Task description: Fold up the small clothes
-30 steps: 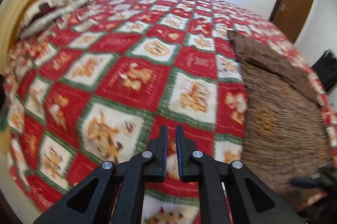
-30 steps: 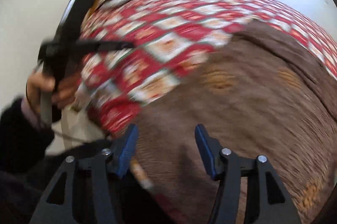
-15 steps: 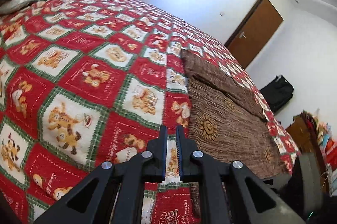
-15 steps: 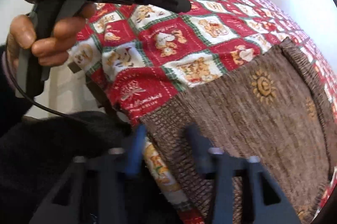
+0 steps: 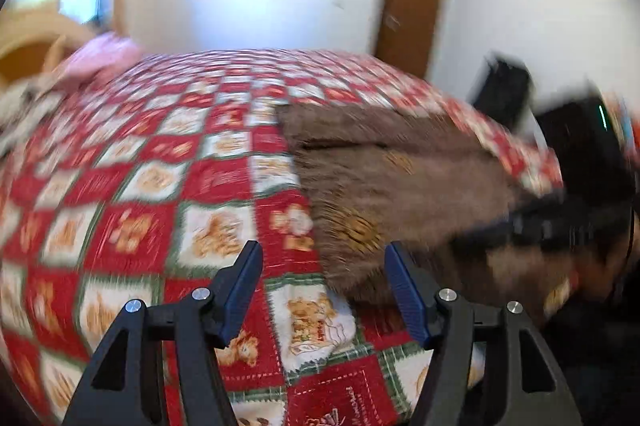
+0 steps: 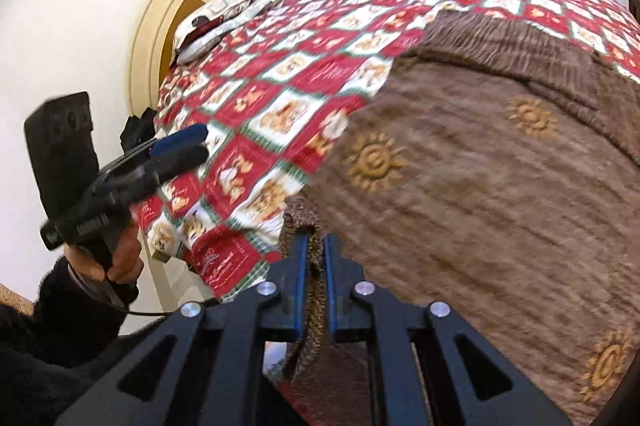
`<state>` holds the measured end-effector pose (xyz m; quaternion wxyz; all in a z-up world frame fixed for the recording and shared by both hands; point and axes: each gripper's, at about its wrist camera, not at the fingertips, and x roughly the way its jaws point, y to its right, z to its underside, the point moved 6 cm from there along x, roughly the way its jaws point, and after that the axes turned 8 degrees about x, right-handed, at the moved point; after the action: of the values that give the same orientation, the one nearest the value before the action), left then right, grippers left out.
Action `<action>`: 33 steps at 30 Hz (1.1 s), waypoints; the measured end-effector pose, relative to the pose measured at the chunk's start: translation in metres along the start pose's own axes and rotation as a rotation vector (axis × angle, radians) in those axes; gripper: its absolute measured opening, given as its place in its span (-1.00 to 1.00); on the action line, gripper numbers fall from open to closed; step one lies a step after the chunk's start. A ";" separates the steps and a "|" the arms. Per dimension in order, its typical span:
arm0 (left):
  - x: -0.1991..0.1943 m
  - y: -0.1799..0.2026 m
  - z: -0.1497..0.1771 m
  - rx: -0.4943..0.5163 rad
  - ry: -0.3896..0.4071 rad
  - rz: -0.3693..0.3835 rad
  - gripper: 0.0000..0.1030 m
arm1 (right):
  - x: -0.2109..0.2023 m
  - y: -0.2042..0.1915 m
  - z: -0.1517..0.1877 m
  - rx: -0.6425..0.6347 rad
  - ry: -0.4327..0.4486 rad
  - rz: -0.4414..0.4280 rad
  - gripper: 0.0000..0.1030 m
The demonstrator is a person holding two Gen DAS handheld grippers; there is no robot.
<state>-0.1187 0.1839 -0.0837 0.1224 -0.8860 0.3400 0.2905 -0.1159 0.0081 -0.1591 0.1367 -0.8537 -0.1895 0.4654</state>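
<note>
**One-sided grip may drag the cloth**

The brown garment [image 6: 480,186] lies at the bed's [image 5: 168,186] near edge. Right gripper [image 6: 315,266] jaws clamp its corner; left gripper [image 5: 324,290] jaws are opening, empty. Pulling now could bunch it.

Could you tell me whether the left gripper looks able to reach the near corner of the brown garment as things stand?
Probably yes: the left gripper is opening, nothing between its jaws, and the brown garment lies just ahead on the quilt.
</note>
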 end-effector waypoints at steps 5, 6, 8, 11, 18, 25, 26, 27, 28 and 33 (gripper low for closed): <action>0.008 0.042 -0.014 0.370 0.009 0.124 0.25 | -0.014 -0.002 -0.008 -0.058 -0.019 -0.034 -0.79; 0.009 0.053 -0.015 0.481 0.019 0.116 0.25 | -0.016 -0.003 -0.009 -0.063 -0.024 -0.045 -0.79; 0.009 0.070 -0.012 0.680 0.052 0.106 0.25 | -0.019 -0.006 -0.011 -0.074 -0.026 -0.064 -0.79; 0.012 0.090 -0.006 0.864 0.069 0.164 0.25 | -0.023 -0.016 -0.011 -0.121 -0.045 -0.104 -0.79; 0.032 0.114 0.001 0.930 -0.014 0.312 -0.81 | -0.021 -0.043 -0.006 -0.213 -0.082 -0.182 -0.80; 0.044 0.101 -0.003 0.631 -0.072 0.383 -0.89 | -0.026 -0.022 -0.022 -0.138 -0.016 -0.180 -0.75; 0.044 0.098 -0.004 0.598 -0.072 0.388 -0.89 | -0.030 -0.016 -0.026 -0.110 0.006 -0.176 -0.73; 0.045 0.094 -0.005 0.549 -0.066 0.384 -0.89 | -0.038 -0.006 -0.031 -0.069 0.041 -0.164 -0.68; 0.045 0.091 -0.006 0.519 -0.061 0.379 -0.90 | -0.052 0.008 -0.037 -0.012 0.091 -0.152 -0.66; 0.051 0.061 -0.021 0.268 -0.042 0.363 -0.90 | -0.128 0.064 -0.034 0.161 0.280 0.022 0.23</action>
<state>-0.1200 0.1028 -0.0984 0.1917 -0.7799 0.5267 0.2786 -0.1383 -0.1084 -0.0719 0.2245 -0.8986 -0.1214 0.3568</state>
